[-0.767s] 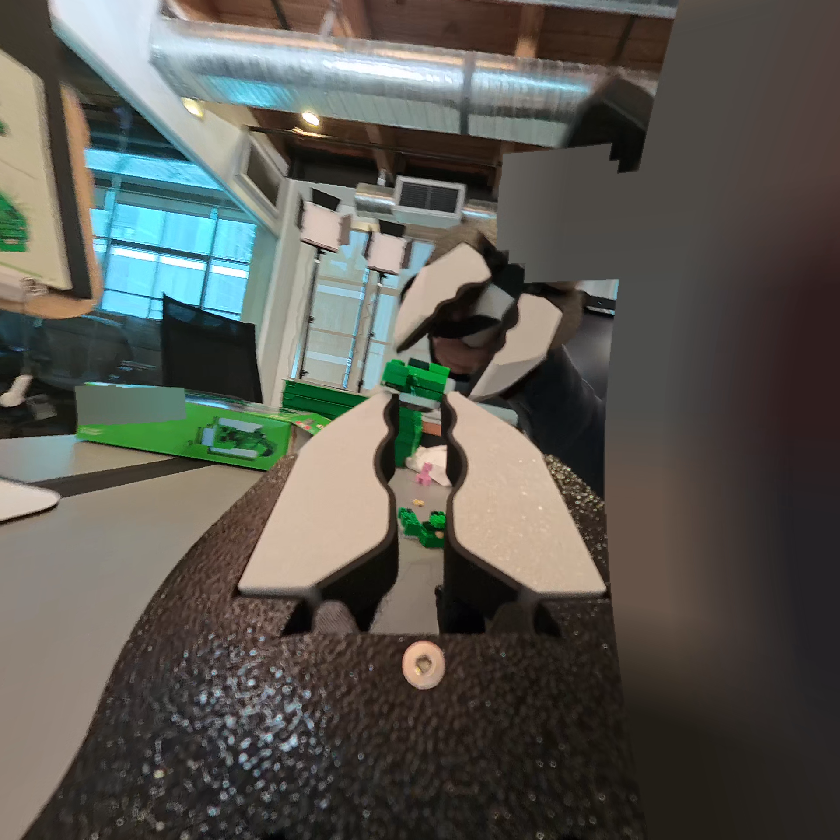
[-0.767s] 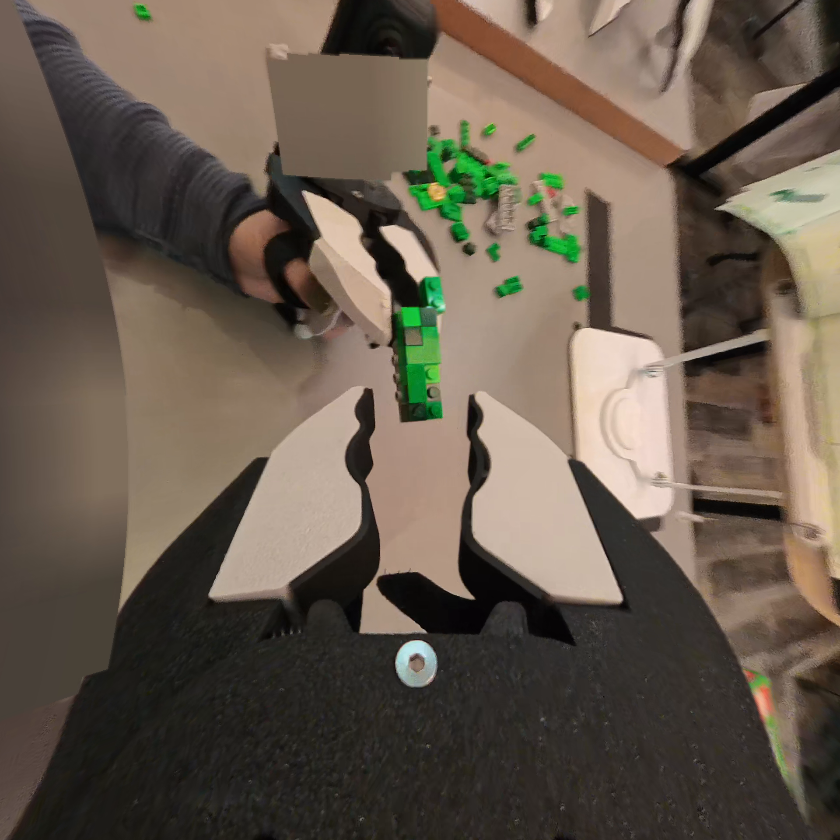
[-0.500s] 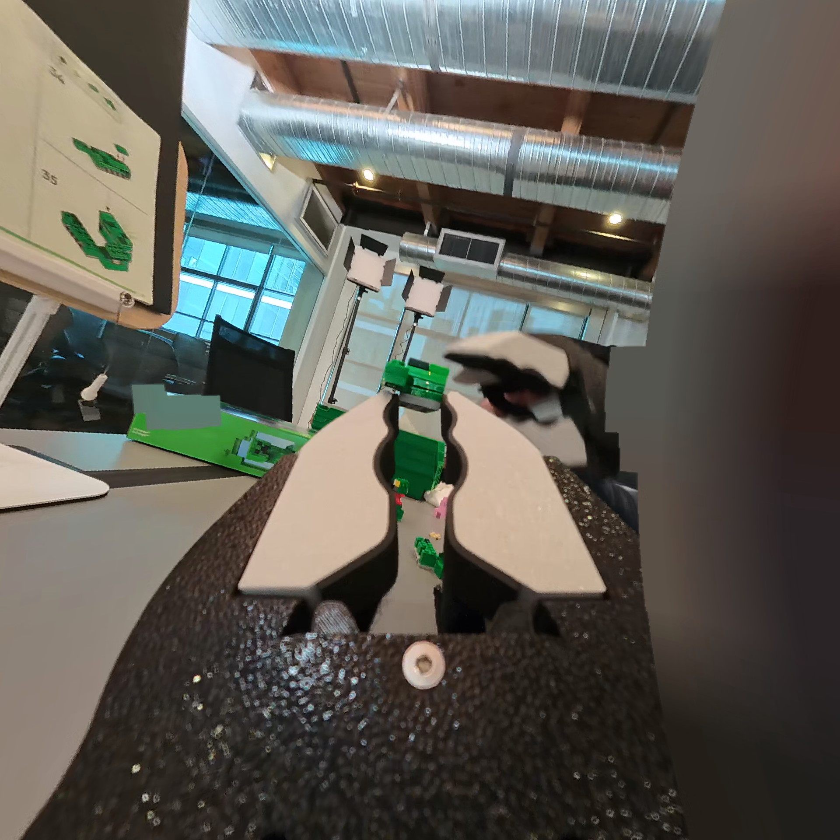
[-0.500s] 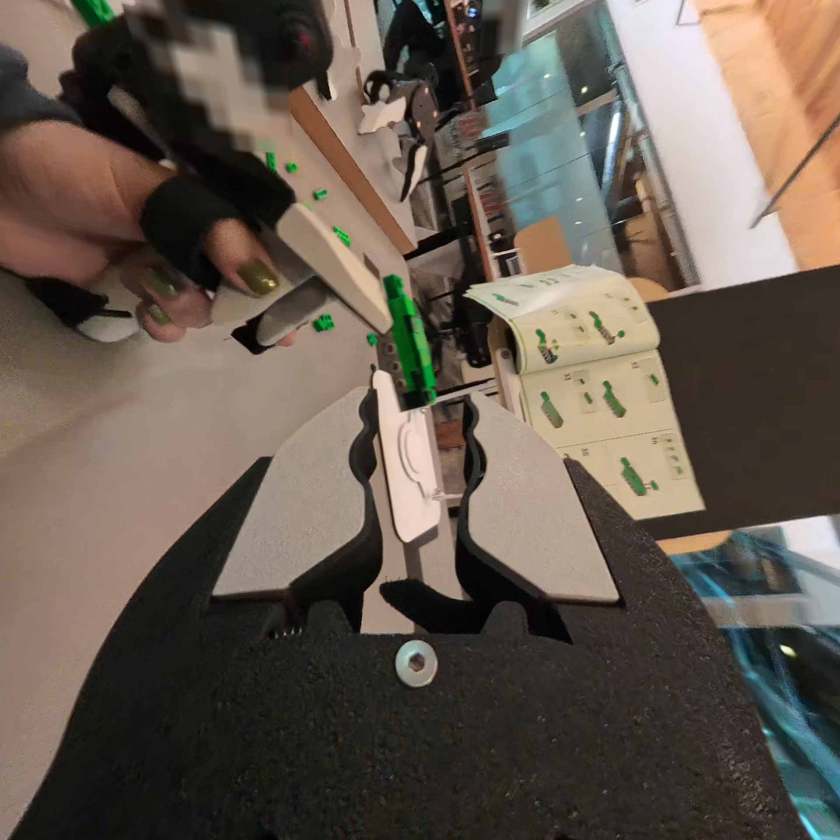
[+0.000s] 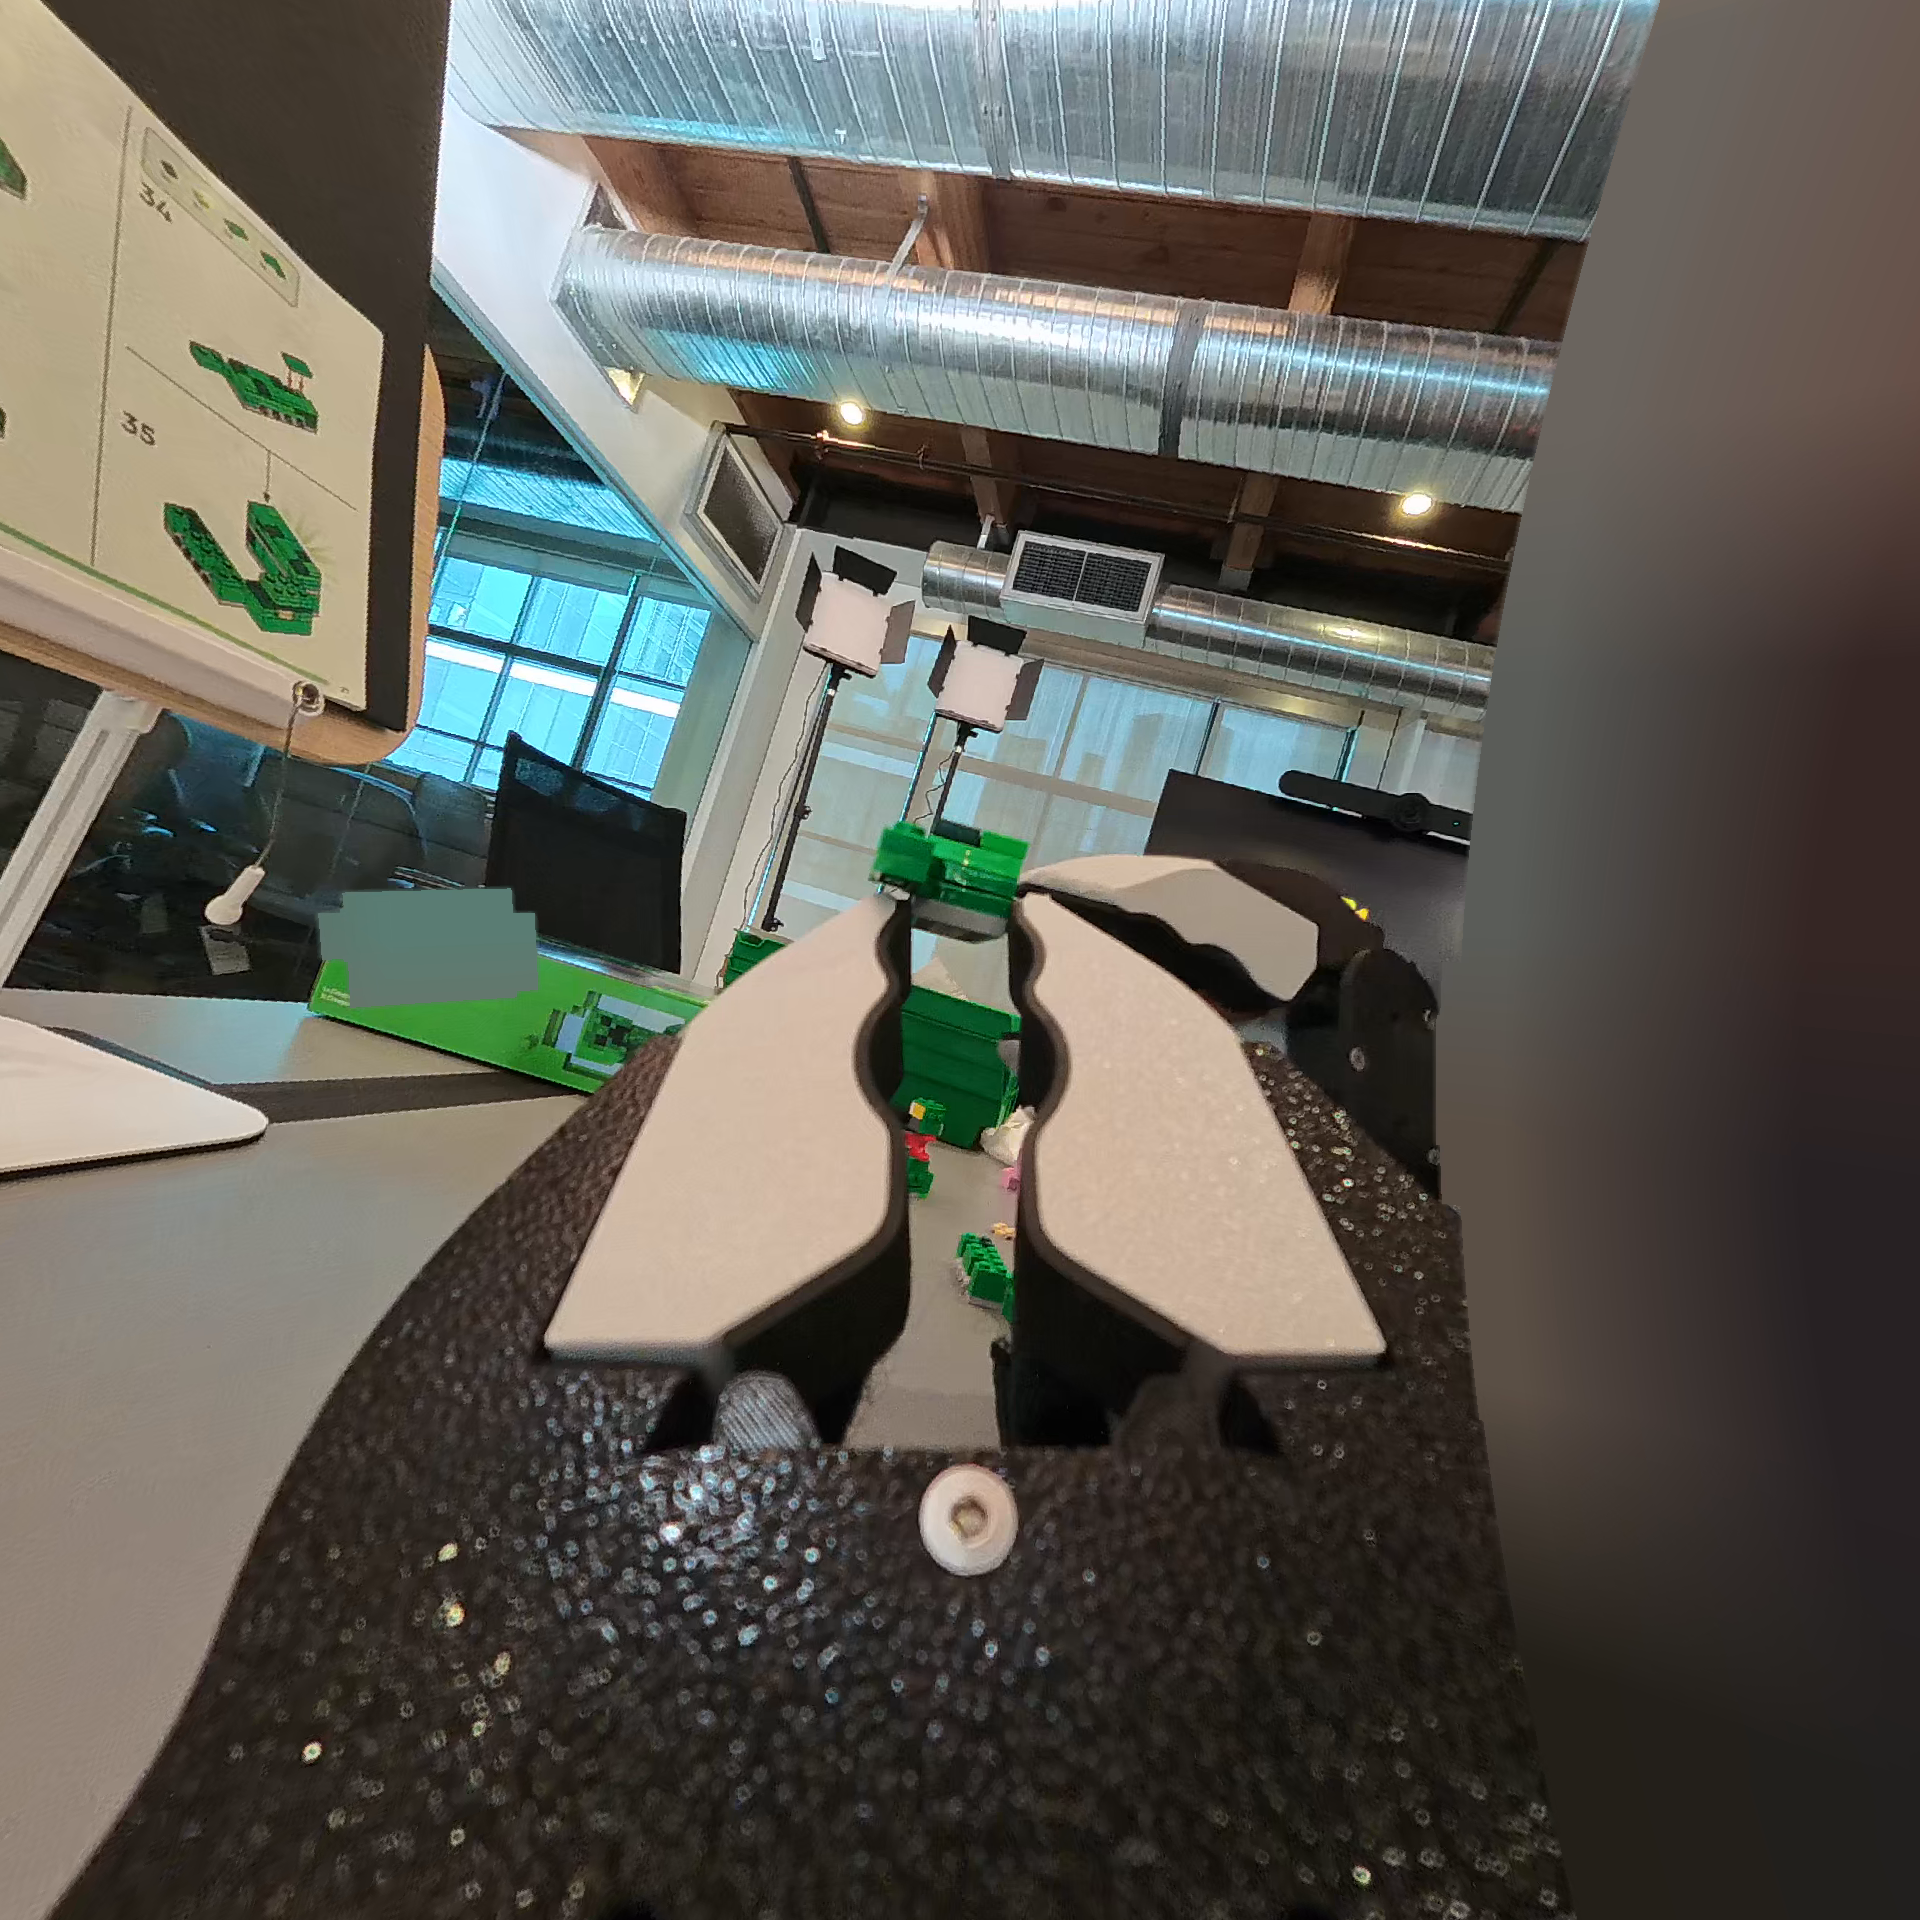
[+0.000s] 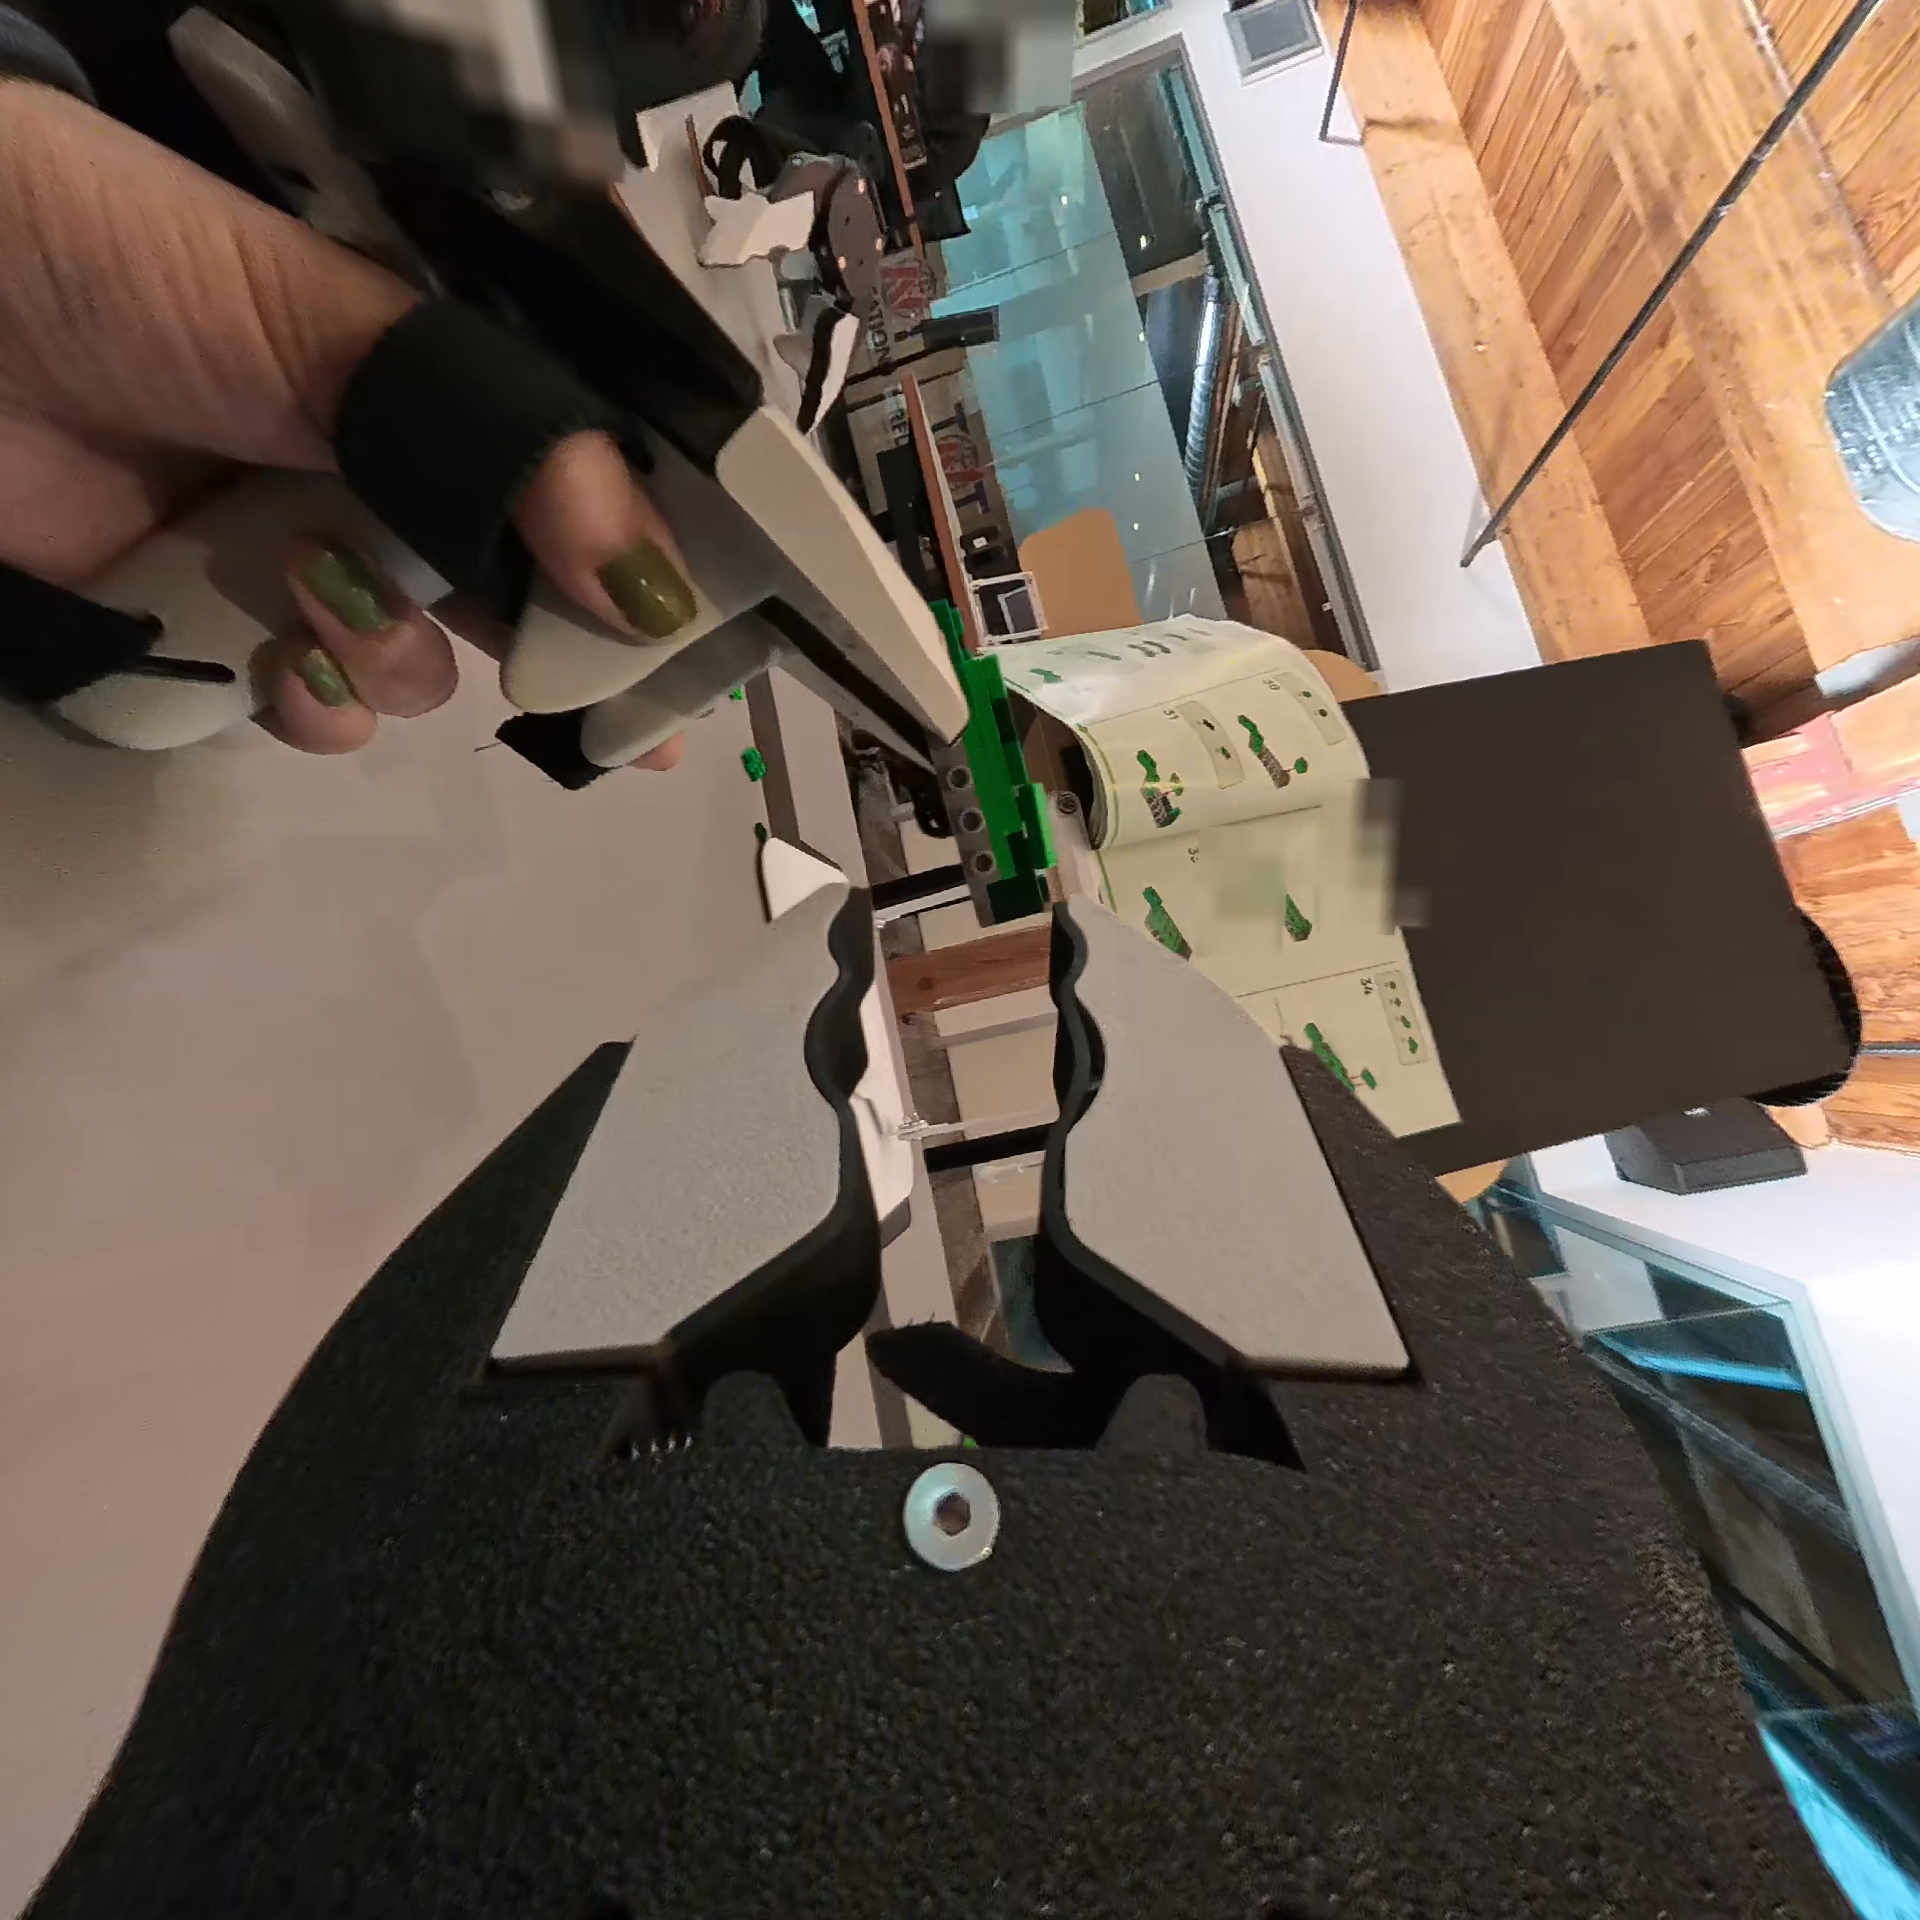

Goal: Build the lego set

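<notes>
My left gripper (image 5: 954, 906) is shut on a green lego assembly (image 5: 951, 868) and holds it at its fingertips above the grey table (image 5: 208, 1351). In the right wrist view the left gripper (image 6: 935, 717) comes in from the upper left, held by a person's hand (image 6: 208, 364). The assembly (image 6: 997, 790) is a long green strip with dark grey studs, and it hangs from that gripper. My right gripper (image 6: 961, 914) is open, and the strip's lower end sits just beyond the gap between its tips. It also shows in the left wrist view (image 5: 1049, 896), right beside the assembly.
An open instruction booklet (image 5: 187, 343) stands on a holder at the left; it also shows in the right wrist view (image 6: 1226, 831). A green set box (image 5: 582, 1023), a green bin (image 5: 956, 1049) and loose bricks (image 5: 982, 1262) lie on the table ahead. The holder's white base (image 5: 104, 1101) is at the left.
My right gripper has swung from looking down at the table to looking along it and has closed in on the assembly's end. The left gripper has tilted upward, still holding the assembly.
</notes>
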`<state>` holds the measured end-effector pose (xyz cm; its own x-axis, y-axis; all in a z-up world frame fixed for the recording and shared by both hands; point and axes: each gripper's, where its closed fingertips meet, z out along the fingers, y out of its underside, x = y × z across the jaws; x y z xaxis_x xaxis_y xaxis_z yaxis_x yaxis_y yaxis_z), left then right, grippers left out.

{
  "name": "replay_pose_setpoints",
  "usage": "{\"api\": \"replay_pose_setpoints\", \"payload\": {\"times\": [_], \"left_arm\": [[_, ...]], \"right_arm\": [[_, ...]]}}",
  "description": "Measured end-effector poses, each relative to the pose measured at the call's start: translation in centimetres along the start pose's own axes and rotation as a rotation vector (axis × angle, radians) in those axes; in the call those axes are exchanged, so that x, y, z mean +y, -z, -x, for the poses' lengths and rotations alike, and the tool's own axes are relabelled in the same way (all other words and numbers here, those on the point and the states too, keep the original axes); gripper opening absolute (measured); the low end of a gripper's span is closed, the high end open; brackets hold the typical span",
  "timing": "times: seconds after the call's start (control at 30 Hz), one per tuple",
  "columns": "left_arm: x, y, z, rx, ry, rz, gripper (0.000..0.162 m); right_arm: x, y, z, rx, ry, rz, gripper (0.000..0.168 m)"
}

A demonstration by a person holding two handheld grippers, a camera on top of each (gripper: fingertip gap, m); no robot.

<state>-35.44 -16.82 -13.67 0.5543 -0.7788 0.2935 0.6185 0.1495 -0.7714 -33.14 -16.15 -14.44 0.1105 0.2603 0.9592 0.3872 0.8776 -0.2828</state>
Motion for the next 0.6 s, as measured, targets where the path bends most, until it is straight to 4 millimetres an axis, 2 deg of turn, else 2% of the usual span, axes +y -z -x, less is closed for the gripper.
{"api": "replay_pose_setpoints", "payload": {"times": [0.03, 0.6], "left_arm": [[0.02, -0.01, 0.01, -0.002, -0.003, 0.001, 0.017], [-0.01, 0.02, 0.06, -0.004, -0.002, -0.001, 0.017]], "right_arm": [[0.08, -0.10, 0.09, 0.005, 0.012, 0.000, 0.032], [0.33, -0.76, -0.34, 0.038, 0.093, -0.001, 0.030]]}}
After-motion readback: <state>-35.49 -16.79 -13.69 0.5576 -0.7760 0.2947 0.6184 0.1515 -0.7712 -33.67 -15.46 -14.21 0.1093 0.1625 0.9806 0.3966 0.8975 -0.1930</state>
